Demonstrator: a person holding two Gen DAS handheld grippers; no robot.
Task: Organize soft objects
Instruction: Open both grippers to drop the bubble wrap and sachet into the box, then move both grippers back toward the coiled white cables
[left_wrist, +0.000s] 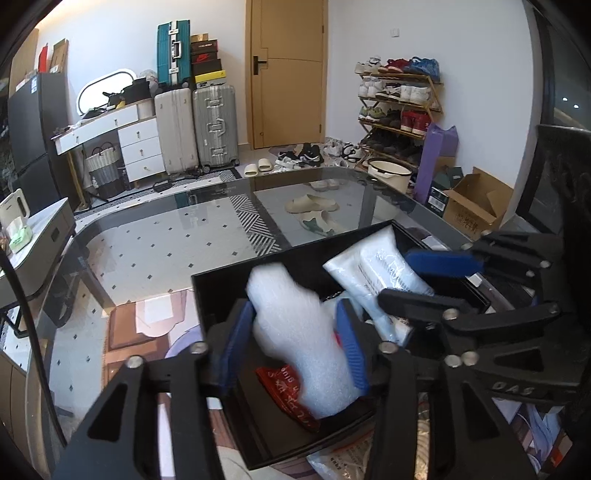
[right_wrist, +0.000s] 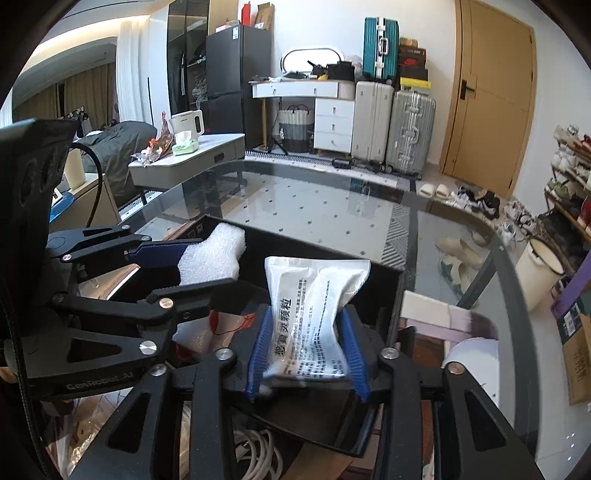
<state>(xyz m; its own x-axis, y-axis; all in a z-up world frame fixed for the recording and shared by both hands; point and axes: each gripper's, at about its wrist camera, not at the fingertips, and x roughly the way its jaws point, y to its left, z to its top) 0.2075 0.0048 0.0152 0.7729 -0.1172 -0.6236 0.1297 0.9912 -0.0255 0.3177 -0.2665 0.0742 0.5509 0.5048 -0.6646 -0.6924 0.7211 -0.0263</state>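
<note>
Two soft items, one between each gripper's pads, over black box

Two soft packs sit above the black box (left_wrist: 221, 295) on the glass table (left_wrist: 166, 229); white foam wrap (left_wrist: 295, 332) stands between the left gripper (left_wrist: 293, 343) pads, blurred, its lower end down in the box beside a red packet (left_wrist: 284, 391); pads look just beside it, firm grip cannot be told; white printed pouch (right_wrist: 310, 325) lies between the right gripper (right_wrist: 308, 354) blue pads, pinched at the waist, touching both; jaws on each partly open, not wide; second white pouch leans in the box's far side; suitcases (left_wrist: 195, 129), door (left_wrist: 288, 74), shoe rack (left_wrist: 399, 107) well behind.
</note>
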